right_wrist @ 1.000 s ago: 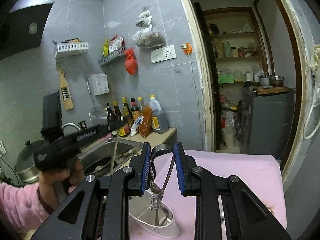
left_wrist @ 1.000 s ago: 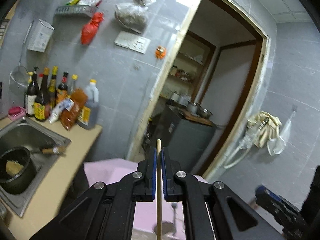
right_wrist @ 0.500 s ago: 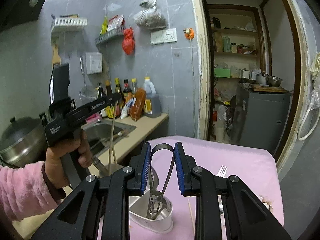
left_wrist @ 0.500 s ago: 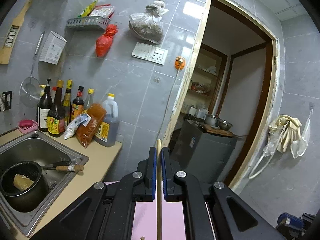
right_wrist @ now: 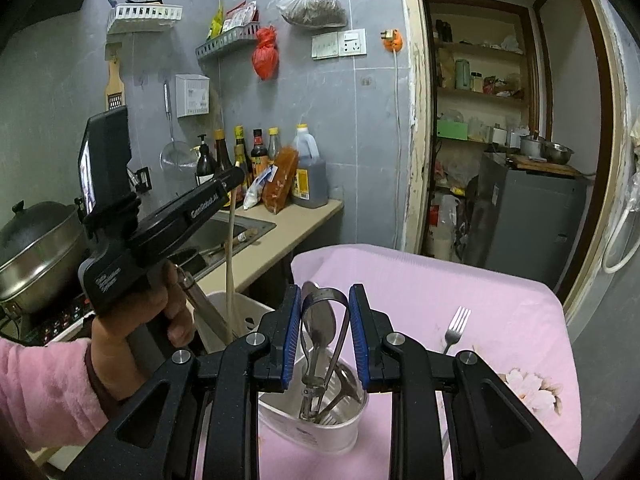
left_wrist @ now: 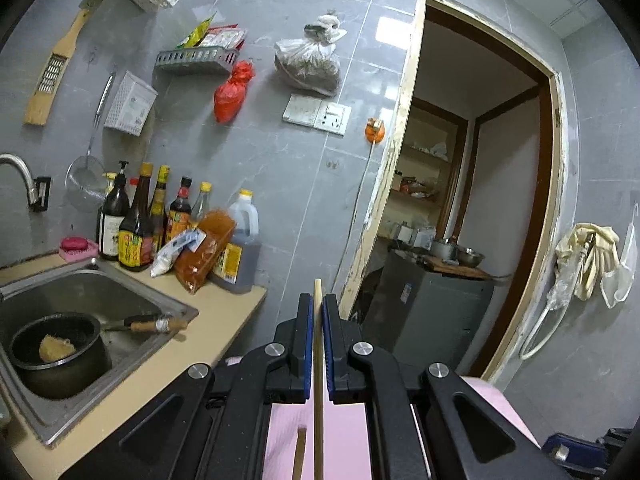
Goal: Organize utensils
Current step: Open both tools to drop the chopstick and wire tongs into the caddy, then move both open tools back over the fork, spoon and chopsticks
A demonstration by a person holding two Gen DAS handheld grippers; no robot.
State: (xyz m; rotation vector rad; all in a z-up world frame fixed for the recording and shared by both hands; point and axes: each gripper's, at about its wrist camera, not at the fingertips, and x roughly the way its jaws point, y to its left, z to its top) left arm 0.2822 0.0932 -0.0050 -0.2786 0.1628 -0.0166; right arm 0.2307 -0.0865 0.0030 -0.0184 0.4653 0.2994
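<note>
My left gripper (left_wrist: 318,308) is shut on a pale wooden chopstick (left_wrist: 318,380) that stands upright between its blue pads. The right wrist view shows that gripper (right_wrist: 234,178) in a pink-sleeved hand; the chopstick (right_wrist: 230,256) hangs from it into a white holder (right_wrist: 256,312). My right gripper (right_wrist: 324,320) is shut on the looped end of metal tongs (right_wrist: 338,344). The tongs' tips reach down into a white utensil cup (right_wrist: 344,436) that also holds a spoon (right_wrist: 320,320). A fork (right_wrist: 456,326) lies on the pink cloth (right_wrist: 500,312).
The sink (left_wrist: 92,296) with a black pot (left_wrist: 56,356) is to the left, with sauce bottles (left_wrist: 136,228) behind it on the beige counter (right_wrist: 280,232). A wok (right_wrist: 36,248) sits far left. A doorway (right_wrist: 500,120) opens beyond the table.
Both grippers have sunk. The chopstick's lower end has come down into the white holder. The tongs now reach lower into the white cup, which has come closer.
</note>
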